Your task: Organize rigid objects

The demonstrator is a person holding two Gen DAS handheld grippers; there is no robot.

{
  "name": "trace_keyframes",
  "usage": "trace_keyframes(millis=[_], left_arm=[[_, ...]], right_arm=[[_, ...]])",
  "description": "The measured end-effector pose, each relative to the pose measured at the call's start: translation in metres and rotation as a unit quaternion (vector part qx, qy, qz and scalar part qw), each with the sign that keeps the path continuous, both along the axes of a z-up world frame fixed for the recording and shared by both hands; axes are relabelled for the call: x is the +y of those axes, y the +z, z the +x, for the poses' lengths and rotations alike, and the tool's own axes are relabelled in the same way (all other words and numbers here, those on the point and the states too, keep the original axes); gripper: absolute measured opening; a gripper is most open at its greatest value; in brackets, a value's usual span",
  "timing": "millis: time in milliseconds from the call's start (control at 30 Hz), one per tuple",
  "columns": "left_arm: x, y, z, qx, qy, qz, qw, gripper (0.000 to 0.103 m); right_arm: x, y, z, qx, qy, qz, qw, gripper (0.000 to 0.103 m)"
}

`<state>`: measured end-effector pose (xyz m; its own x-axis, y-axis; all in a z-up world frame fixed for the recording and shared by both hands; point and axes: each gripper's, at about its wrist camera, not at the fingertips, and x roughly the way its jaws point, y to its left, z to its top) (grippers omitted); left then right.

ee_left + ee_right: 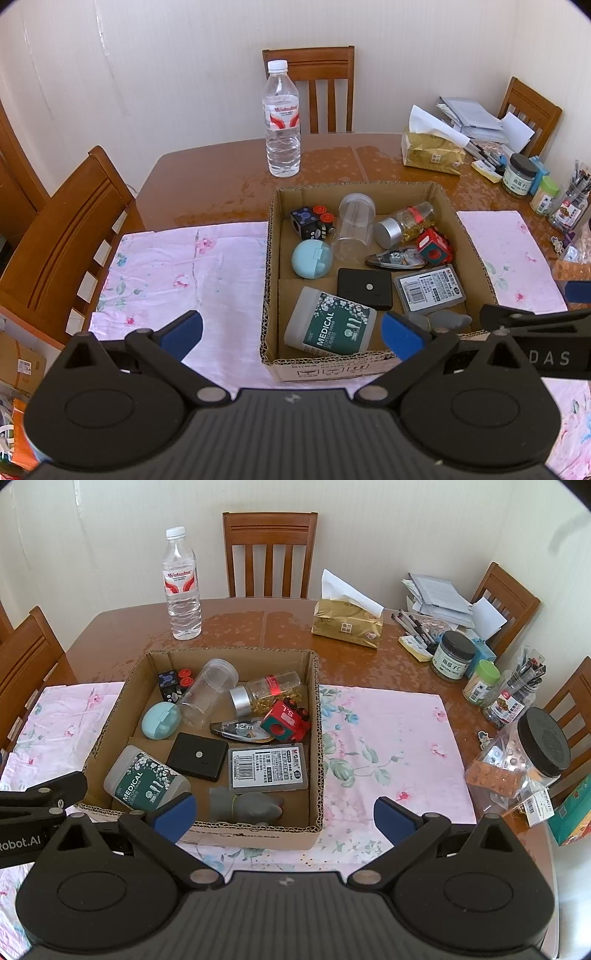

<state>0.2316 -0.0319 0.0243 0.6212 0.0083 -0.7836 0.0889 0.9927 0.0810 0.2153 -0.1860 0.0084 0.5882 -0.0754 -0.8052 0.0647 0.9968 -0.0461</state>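
The left gripper (291, 332) was spread wide and held nothing; its blue pads (183, 332) stood above the near edge of the cardboard box (271, 258), one over the pink floral cloth (184, 273) and the other over the near right corner of the box, touching no object. The right gripper (284, 818) was also wide apart and empty, with one pad above the near wall of the box and the other above the cloth to the right of it.

The box sat on the cloth in the middle of the wooden table (369, 664). Inside it, along the near edge, lay a medical cotton swab container (146, 779) and a grey rubbery object (251, 805) (I cannot tell what it is). Behind them lay a black square case (197, 757) and a labelled flat box (267, 768). Toward the far edge were a light blue round case (160, 720), a clear plastic jar (210, 690), a glass bottle with a silver cap (266, 694), a correction tape (240, 731), a red cube toy (286, 722) and a black cube toy (173, 685).

A water bottle (181, 587) stood near the far edge of the table, well apart from the box.
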Motion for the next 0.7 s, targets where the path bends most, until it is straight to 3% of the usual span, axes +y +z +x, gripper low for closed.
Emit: trace_keyframes(millis=[700], left_arm=[[-0.0029,0.0024,0.0053,0.002,0.001,0.000,1.0000,0.102]], right_arm=[[-0.0025,0.0002,0.0025,-0.001,-0.001,0.000,1.000,0.103]])
